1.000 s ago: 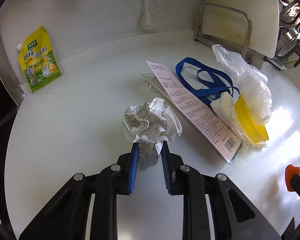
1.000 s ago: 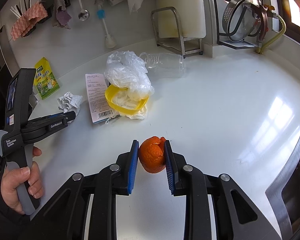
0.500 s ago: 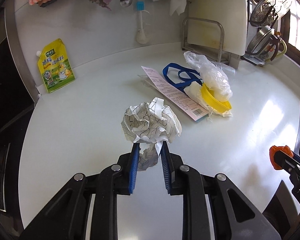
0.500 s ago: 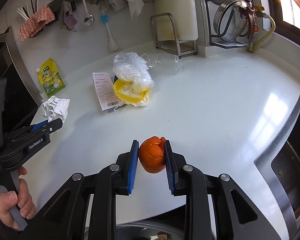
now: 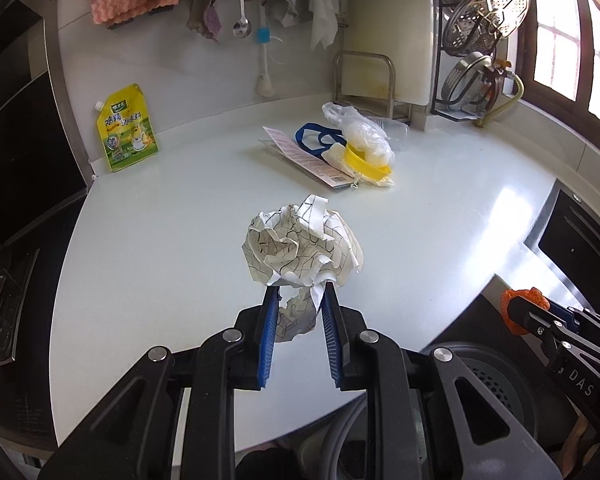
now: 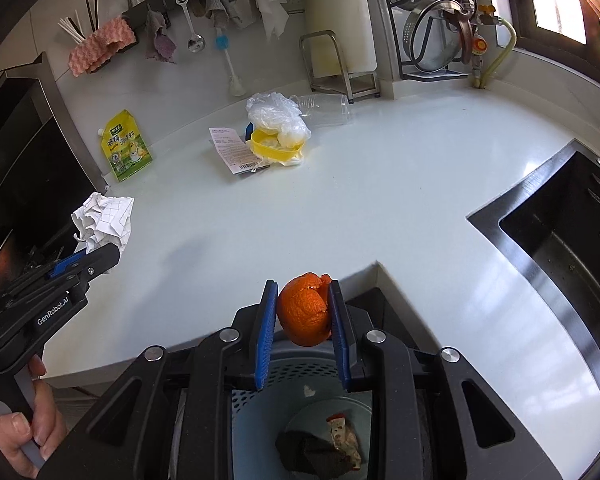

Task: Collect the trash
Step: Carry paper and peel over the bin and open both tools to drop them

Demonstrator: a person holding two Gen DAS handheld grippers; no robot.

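The left gripper (image 5: 296, 306) is clamped on a crumpled paper ball (image 5: 302, 250), held by its lower folds, above the near edge of the white counter (image 5: 160, 240). The right gripper (image 6: 302, 312) is closed on an orange peel (image 6: 306, 308), directly above the open trash bin (image 6: 260, 376), which stands below the counter's front edge and already contains some scraps.

The paper ball appears light and springy; a firm pinch on a dense fold is probably sufficient, since loose flaps may tear or slip. The peel appears soft, curved and slightly slick, so a grip across its thickest part seems safest.

Beyond the bin, at the back of the counter, lie a receipt (image 6: 230, 150), a yellow bowl (image 6: 274, 148) with a plastic bag (image 6: 278, 116), and a clear bottle (image 6: 324, 108).

Compared with one second earlier, both grippers have withdrawn from the counter's middle toward the bin; the peel, formerly over bare counter, now hangs over the bin's mouth, and the rubbish pile looks farther away.
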